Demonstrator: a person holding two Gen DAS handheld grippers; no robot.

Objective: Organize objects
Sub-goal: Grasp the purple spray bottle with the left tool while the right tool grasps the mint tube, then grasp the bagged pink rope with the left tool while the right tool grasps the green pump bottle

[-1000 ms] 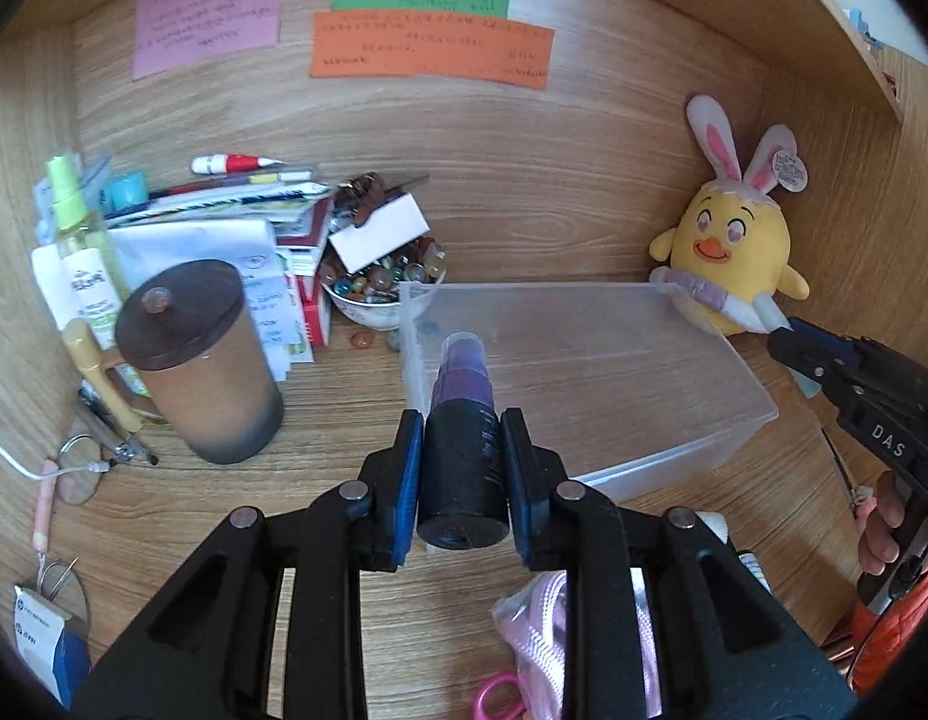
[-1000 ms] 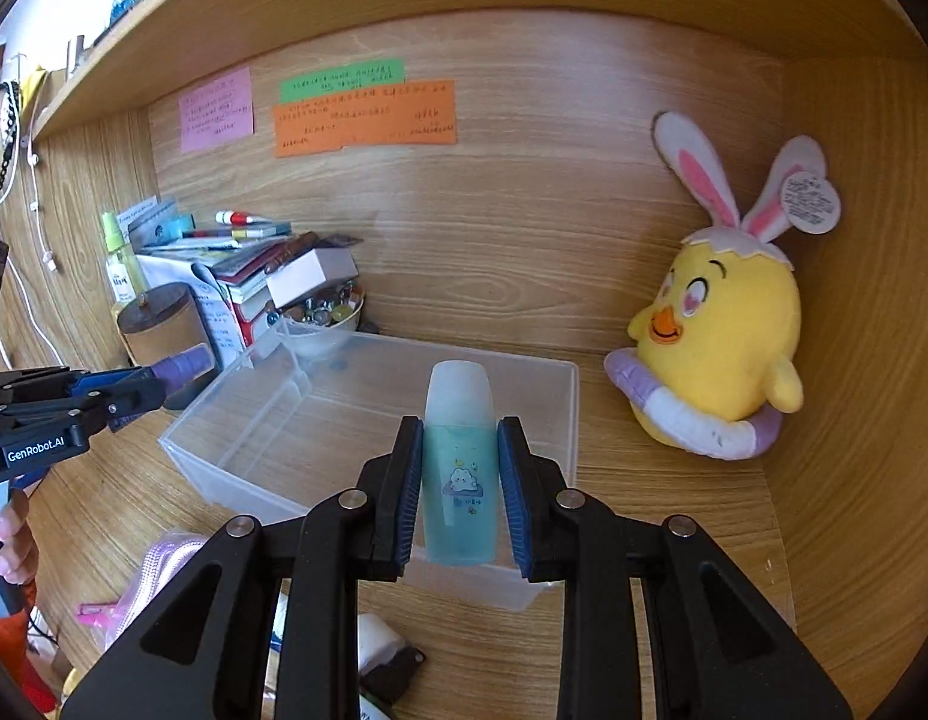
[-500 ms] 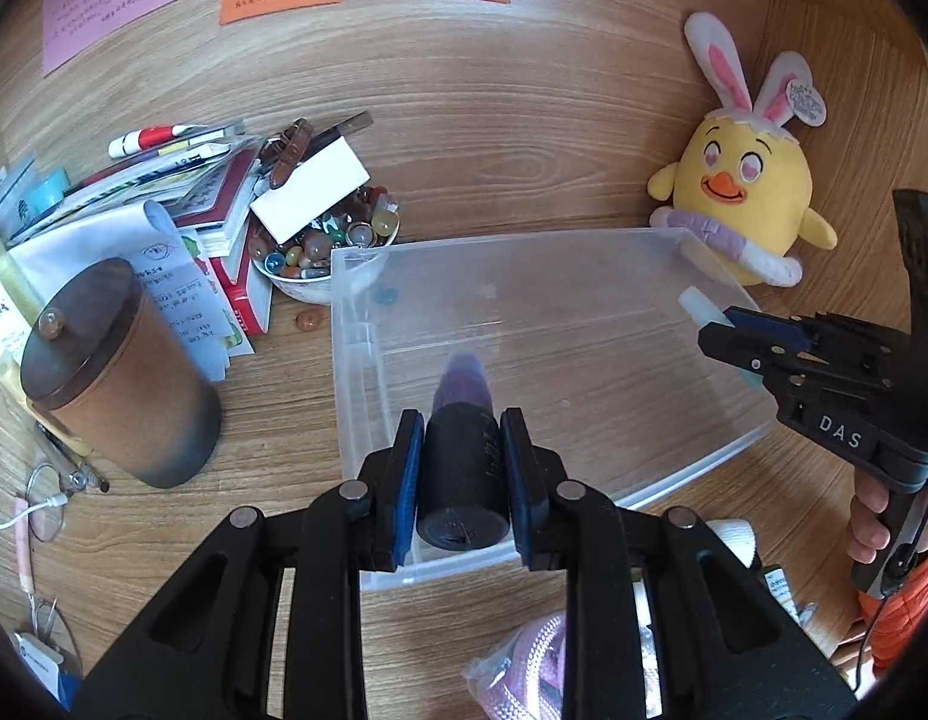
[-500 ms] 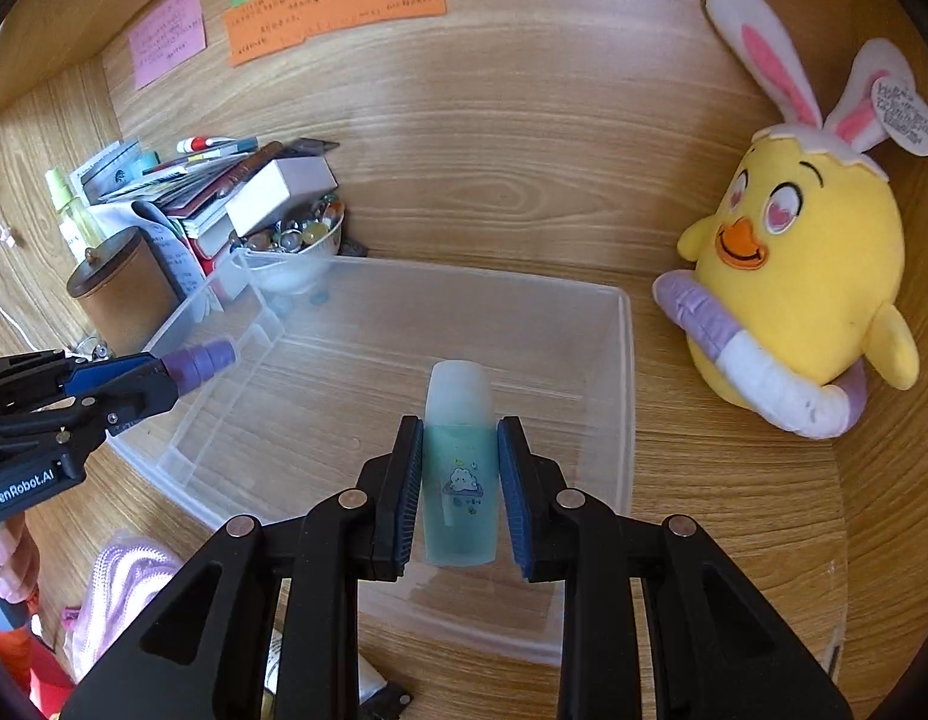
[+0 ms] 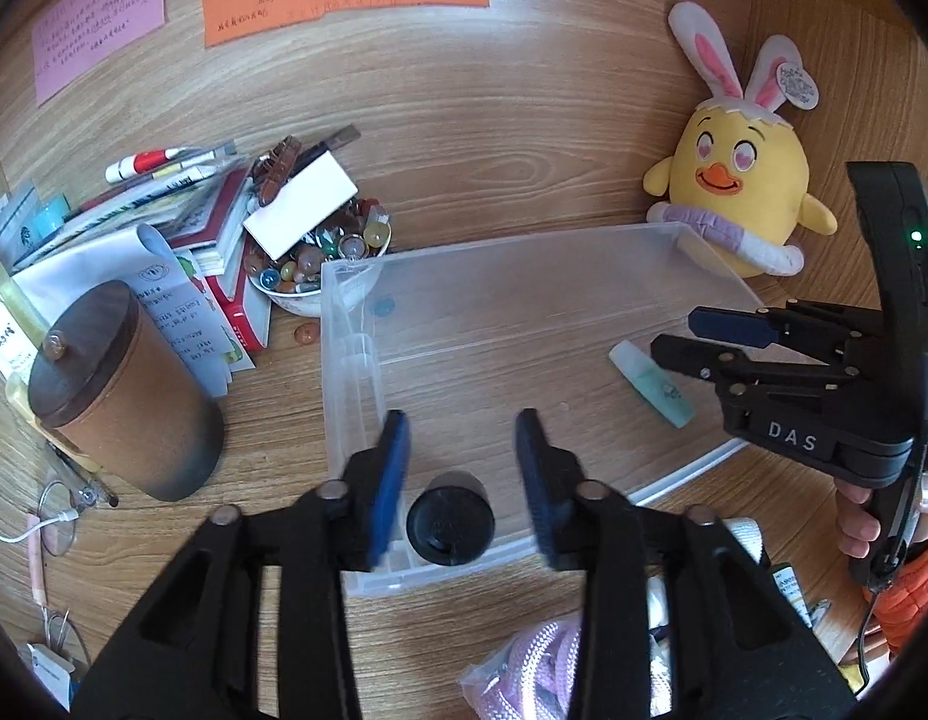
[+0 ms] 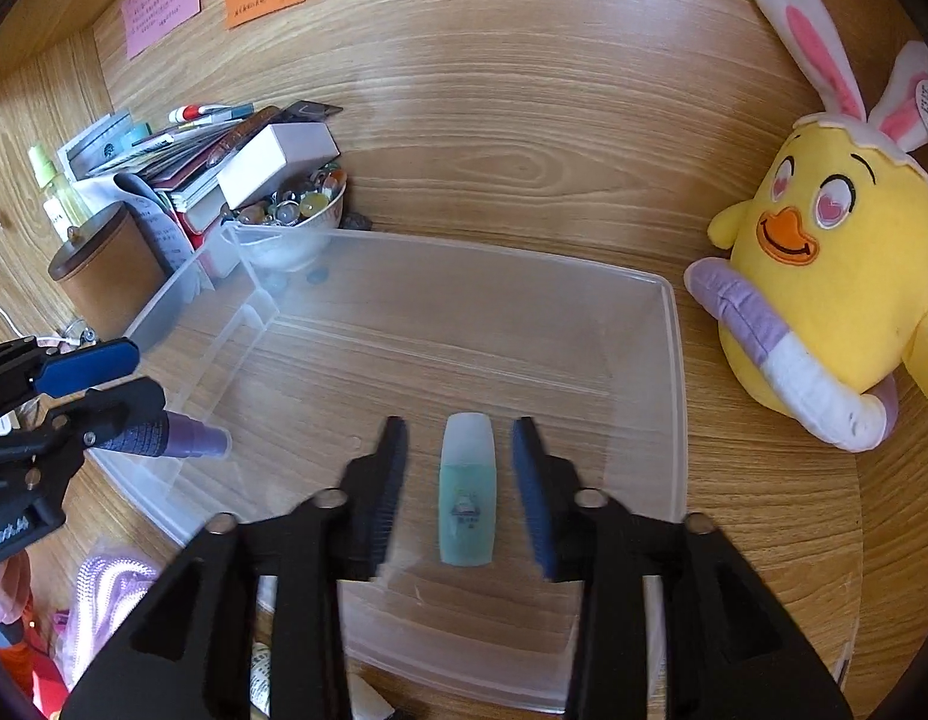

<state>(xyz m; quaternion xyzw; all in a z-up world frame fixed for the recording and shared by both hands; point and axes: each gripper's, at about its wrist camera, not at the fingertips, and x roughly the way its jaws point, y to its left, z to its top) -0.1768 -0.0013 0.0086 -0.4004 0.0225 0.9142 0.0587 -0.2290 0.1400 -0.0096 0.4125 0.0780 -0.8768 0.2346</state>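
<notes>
The left gripper had its jaws spread wide, gripping nothing; the dark bottle with a purple cap sat between them without touching either, at the near end of the clear plastic bin. The right gripper was likewise wide open, and the small teal bottle lay flat on the bin floor between its jaws, apart from both. Its label showed a small picture; no words were legible. The right gripper's body read "DAS". A yellow chick plush stood on the tabletop beside the bin.
</notes>
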